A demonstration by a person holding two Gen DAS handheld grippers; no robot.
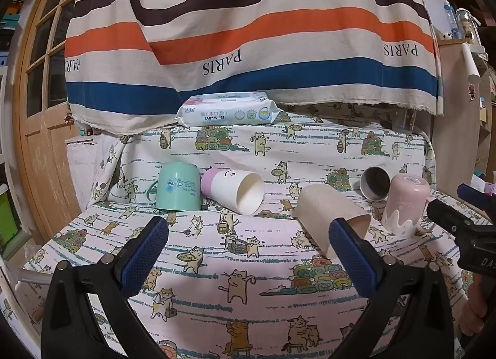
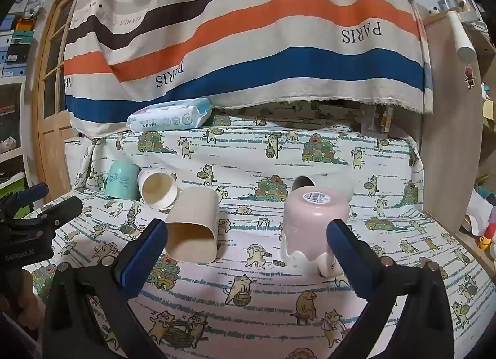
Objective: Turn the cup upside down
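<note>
The left gripper [image 1: 248,253] hangs wide open over the cat-print cloth [image 1: 248,297], holding nothing; its right pad sits just in front of the beige cup [image 1: 328,222] lying on its side. The right gripper [image 2: 248,253] is equally spread and empty, the pink mug [image 2: 310,225] standing upside down (barcode sticker on top) near its right finger. Farther back, a mint mug [image 1: 176,186] stands inverted, touching a white-and-pink cup [image 1: 235,188] on its side. A grey cup [image 1: 375,183] lies behind the pink mug. Baby wipes [image 1: 226,110] rest at the rear.
</note>
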